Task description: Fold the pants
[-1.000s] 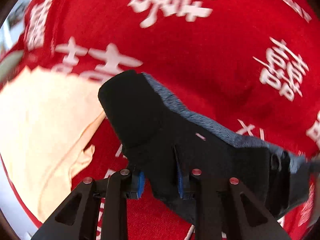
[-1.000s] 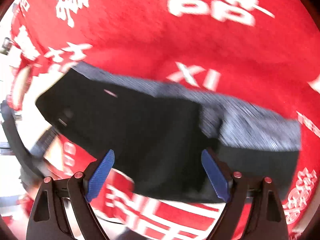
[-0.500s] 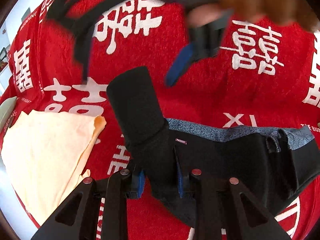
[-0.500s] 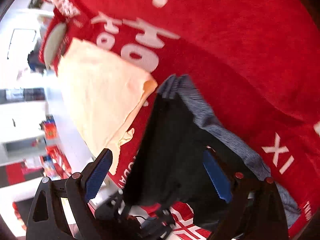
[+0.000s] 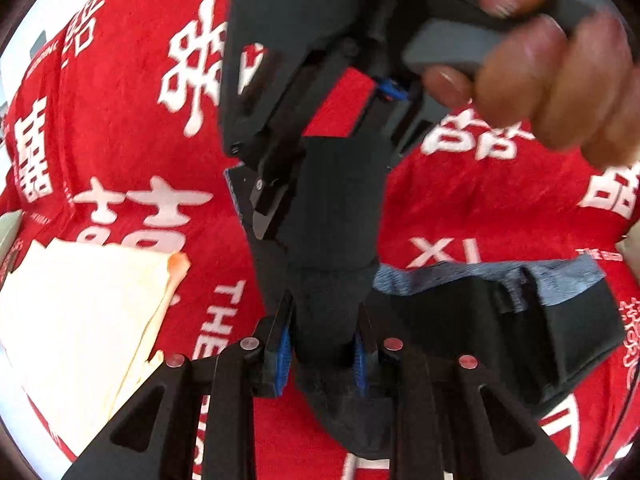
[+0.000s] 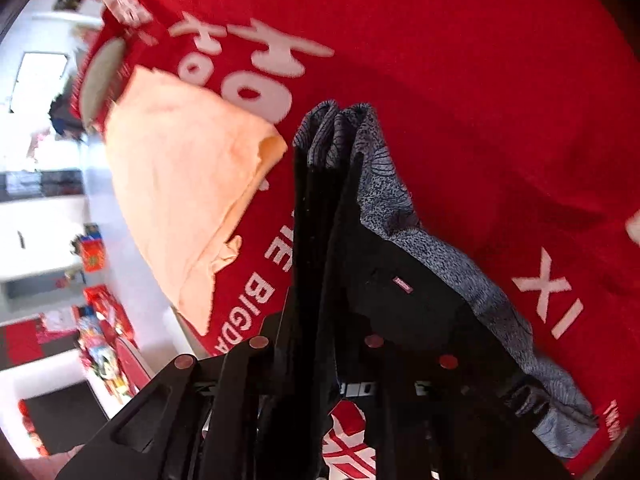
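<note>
Gripping: the left claw [image 5: 322, 344] is narrowed onto a bunched fold of the black pants [image 5: 336, 216], its blue pads [image 5: 283, 354] pressing the cloth from both sides.
Right claw: seen in its own view, the right claw [image 6: 320, 364] is closing, with a stack of black pant layers standing between its fingers; the pads are buried in the fabric, so it seems to be clamping them, though the contact itself is hidden.
Pants: black with a grey speckled waistband [image 6: 420, 236] and a small pink label [image 6: 402, 284]; one part rises between the two claws, the rest trails down onto the red cloth [image 5: 480, 208].
Surface: a red cloth printed with large white characters and letters covers what looks like a bench; the pants lie toward its near edge.
Other cloth: a pale peach garment [image 5: 80, 312] lies flat on the red cloth by its left edge, just beside the pants but apart from them.
Hand: in the left view a person's hand [image 5: 552, 80] grips the grey handle of the right claw, above the lifted pants.
Blur: the hand and the upper claw body are smeared.
</note>
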{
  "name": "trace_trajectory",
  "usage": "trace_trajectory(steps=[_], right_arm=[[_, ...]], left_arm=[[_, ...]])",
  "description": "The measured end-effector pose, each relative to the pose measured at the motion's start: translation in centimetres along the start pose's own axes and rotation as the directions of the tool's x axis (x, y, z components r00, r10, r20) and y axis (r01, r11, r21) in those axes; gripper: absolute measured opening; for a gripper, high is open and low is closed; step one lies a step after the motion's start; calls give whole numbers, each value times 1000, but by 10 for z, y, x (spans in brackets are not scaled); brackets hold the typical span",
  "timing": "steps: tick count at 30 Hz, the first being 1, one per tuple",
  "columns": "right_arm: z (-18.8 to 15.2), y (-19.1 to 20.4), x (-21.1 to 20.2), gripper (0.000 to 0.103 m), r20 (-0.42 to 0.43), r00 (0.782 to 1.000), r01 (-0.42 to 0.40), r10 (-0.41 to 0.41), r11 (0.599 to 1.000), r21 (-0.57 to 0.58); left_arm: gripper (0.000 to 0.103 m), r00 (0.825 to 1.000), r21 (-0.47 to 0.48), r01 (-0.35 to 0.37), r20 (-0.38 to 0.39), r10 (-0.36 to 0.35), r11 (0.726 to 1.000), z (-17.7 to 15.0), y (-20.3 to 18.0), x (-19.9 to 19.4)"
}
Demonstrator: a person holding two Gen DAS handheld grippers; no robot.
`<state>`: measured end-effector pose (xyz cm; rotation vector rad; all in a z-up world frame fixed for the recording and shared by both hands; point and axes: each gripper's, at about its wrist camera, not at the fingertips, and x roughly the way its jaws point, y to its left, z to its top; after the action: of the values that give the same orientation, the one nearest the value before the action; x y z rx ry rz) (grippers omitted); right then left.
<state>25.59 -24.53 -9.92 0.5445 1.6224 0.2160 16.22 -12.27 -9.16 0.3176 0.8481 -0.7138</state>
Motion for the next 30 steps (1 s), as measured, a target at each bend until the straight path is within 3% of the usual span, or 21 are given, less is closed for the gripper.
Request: trace_trajectory(steps=[3, 7, 15, 19, 22, 27, 30], right_arm=[[-17, -22, -29, 16, 80, 994, -79, 75, 996, 44], [-55, -50, -64, 16, 203, 965, -185, 164, 979, 87], [-155, -121, -135, 16, 422, 868, -353, 261, 922, 157], [-209, -164, -150, 16, 518, 810, -431, 276, 878, 206], [-246, -195, -156, 16, 564, 782, -463, 264, 852, 244], [-289, -241, -147, 16, 593, 778, -466, 208, 823, 324], [-311, -268, -133, 16, 568, 811, -410, 140, 830, 380]], left_arm=[[26, 999, 20, 32, 20, -32, 999, 9, -15, -13], [26, 994, 80, 89, 51, -93, 993, 20, -47, -36], [26, 976, 233, 192, 58, -211, 953, 29, -132, -70], [26, 963, 307, 247, 27, -268, 919, 27, -180, -78], [26, 953, 363, 286, -11, -303, 887, 20, -217, -79], [26, 939, 430, 339, -95, -332, 837, 0, -269, -63], [26, 930, 454, 366, -158, -330, 813, -20, -299, -49]])
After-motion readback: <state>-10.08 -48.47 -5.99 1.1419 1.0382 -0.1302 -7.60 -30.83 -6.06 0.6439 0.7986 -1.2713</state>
